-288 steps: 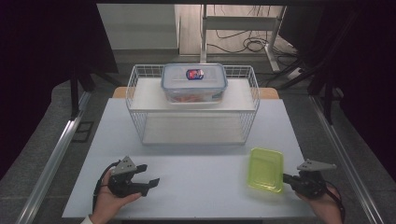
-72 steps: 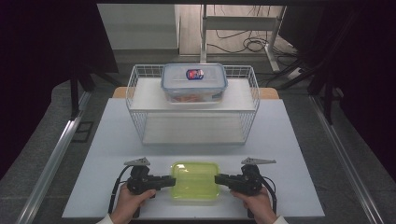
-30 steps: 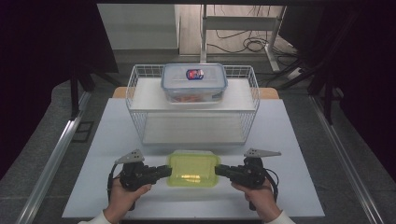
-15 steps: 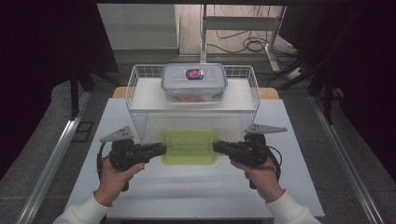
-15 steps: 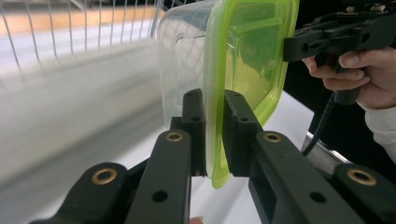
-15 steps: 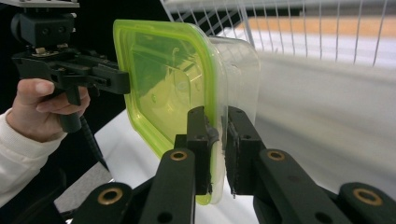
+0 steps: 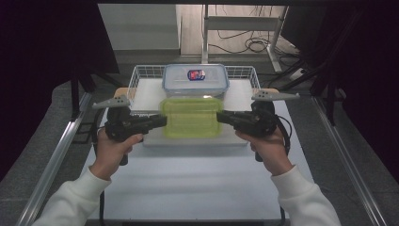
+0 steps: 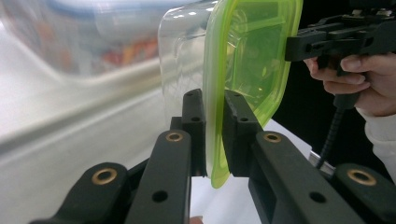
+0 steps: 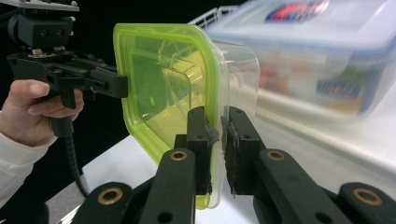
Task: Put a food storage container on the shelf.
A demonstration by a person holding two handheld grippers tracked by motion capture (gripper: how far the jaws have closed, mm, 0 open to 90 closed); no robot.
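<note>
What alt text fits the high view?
Two hand-held tongs, left and right, grip opposite ends of a green-lidded container, held above the white table. Behind it, a blue-lidded box sits in a wire basket.

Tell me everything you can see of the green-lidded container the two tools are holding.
The green-lidded container is a small rounded-rectangular box: clear plastic body, translucent yellow-green lid with a raised rim and an inset panel. It looks empty. It is held level in the air in front of the wire basket, lid up. The left tool clamps the lid's edge at one short end, the right tool at the other. Nothing else touches it.
</note>
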